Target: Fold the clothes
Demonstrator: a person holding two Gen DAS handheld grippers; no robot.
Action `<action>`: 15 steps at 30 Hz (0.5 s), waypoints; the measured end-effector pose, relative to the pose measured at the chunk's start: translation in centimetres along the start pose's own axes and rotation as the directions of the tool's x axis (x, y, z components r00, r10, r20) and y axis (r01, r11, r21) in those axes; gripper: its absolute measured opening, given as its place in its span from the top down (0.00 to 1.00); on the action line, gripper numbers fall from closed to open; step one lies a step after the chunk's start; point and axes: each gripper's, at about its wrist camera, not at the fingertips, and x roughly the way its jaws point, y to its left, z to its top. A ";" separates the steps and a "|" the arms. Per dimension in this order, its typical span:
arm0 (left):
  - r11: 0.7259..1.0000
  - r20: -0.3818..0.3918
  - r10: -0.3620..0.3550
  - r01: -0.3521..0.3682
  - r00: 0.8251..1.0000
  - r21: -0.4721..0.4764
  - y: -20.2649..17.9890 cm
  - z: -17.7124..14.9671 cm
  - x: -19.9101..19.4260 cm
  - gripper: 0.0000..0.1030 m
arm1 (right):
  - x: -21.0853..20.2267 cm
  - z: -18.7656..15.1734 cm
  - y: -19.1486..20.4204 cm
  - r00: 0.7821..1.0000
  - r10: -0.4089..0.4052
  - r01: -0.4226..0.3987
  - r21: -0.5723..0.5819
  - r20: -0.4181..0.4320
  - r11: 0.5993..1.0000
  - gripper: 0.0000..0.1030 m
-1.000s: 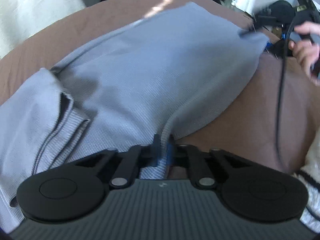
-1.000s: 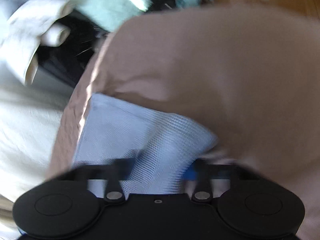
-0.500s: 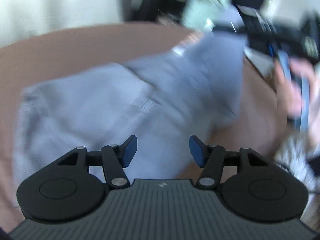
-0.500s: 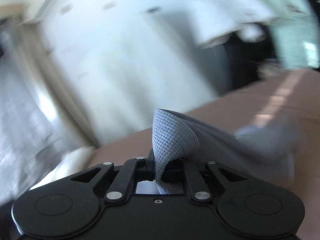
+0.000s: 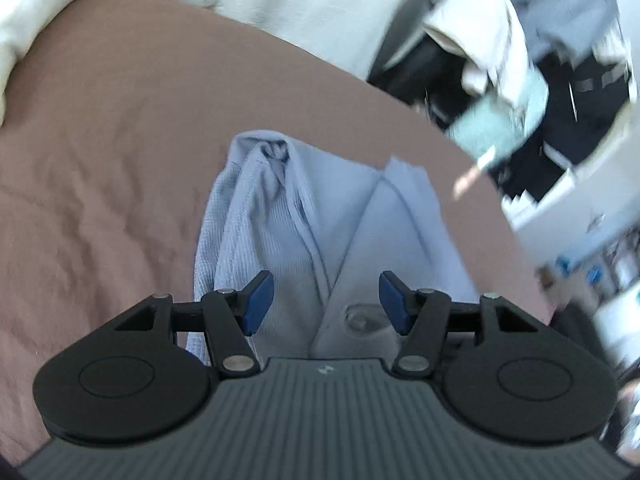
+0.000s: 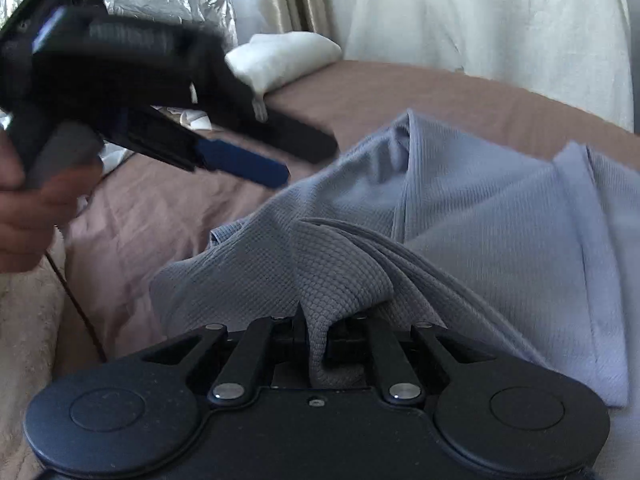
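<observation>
A light blue-grey waffle-knit garment (image 5: pixel 280 232) lies bunched and partly folded on the brown bed sheet (image 5: pixel 100 168). My left gripper (image 5: pixel 326 300) is open just above it, and nothing sits between its blue pads (image 5: pixel 258 300). In the right wrist view the same garment (image 6: pixel 500 224) spreads to the right. My right gripper (image 6: pixel 316 332) is shut on a raised fold of it. The left gripper (image 6: pixel 296 160) also shows there at upper left, held by a hand (image 6: pixel 28 216), open and clear of the cloth.
A white pillow (image 6: pixel 280 60) lies at the far side of the bed, with pale curtains (image 6: pixel 480 12) behind it. A thin cable (image 6: pixel 76 304) hangs at the left. Hanging clothes and clutter (image 5: pixel 520 60) stand beyond the bed's right edge.
The left gripper let go of the garment's edge, opened and swung aside. The right gripper carried its pinched part of the garment across the bed and rolled upright, so the cloth now lies folded over.
</observation>
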 end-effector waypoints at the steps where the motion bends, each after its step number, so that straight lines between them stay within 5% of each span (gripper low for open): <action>1: 0.998 -0.006 -0.002 0.002 1.000 0.066 -0.9 -0.1 0.2 0.43 | -0.1 0.2 -0.4 1.000 0.015 -0.015 0.029 0.001 0.999 0.87; 4: 0.978 -0.028 0.068 -0.061 0.997 0.199 -3.1 -1.1 0.5 0.43 | -0.5 1.0 -1.5 0.998 0.063 -0.061 0.087 -0.018 0.994 0.71; 8: 0.987 -0.066 0.055 -0.044 0.996 0.156 -2.9 -1.8 0.8 0.43 | -4.6 1.9 -1.8 0.986 0.154 -0.156 -0.034 -0.059 0.987 0.58; 10: 0.987 -0.069 0.057 -0.046 0.996 0.153 -2.7 -2.2 0.8 0.43 | -7.5 2.2 -3.5 0.986 0.168 -0.168 -0.032 -0.004 0.985 0.53; 12: 0.985 -0.075 0.052 -0.039 0.996 0.170 -3.2 -2.1 1.5 0.43 | -9.8 2.5 -6.7 0.977 0.203 -0.207 0.068 0.066 0.976 0.43; 15: 0.973 -0.089 0.045 -0.024 0.995 0.232 -4.2 -2.3 2.2 0.42 | -10.1 2.3 -11.4 0.981 0.145 -0.178 0.297 0.130 0.938 0.39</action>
